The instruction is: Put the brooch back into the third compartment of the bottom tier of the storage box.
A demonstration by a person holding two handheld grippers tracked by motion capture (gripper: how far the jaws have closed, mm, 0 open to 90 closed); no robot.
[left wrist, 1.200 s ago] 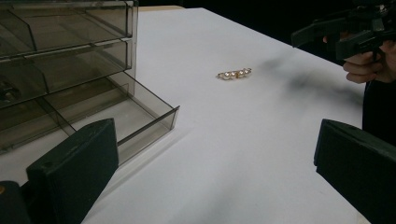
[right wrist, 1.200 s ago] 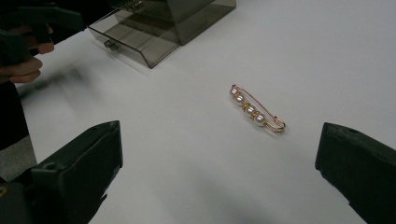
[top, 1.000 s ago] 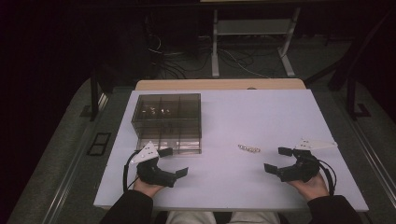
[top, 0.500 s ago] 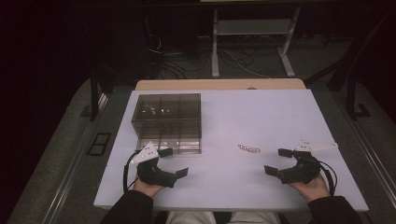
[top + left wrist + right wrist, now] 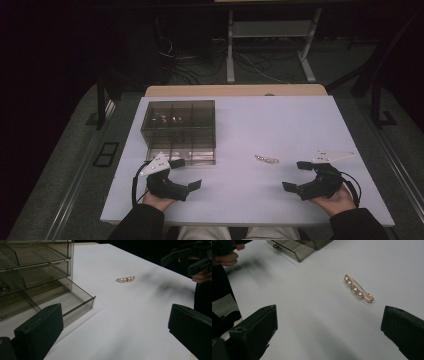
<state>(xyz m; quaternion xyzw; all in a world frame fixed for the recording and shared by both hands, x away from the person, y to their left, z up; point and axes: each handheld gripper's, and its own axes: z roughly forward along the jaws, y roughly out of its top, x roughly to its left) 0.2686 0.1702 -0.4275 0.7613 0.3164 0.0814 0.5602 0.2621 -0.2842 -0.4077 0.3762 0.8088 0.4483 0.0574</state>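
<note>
High view shows you holding both tools low at the near edge of the table point(image 5: 300, 115), each one spread wide and holding nothing. Your left gripper point(image 5: 185, 174) sits just near of the smoky plastic drawer box point(image 5: 180, 127), whose lowest drawer point(image 5: 75, 302) is pulled out toward you, so its open tray looks ready to take something. Your right gripper point(image 5: 296, 175) rests toward the near right, its jaws aimed left and slightly away from you at the pearl pin point(image 5: 266, 159).

The pin lies flat on bare table, between the two tools, right of the box and well apart from it. In the right gripper view, the pearl pin point(image 5: 358, 288) lies ahead and a little right of centre between the spread jaws, so that hand seems the natural one for the pick. The thin wire frame lies flush with the surface, so you'll likely need to come down low and close across the pearls.
</note>
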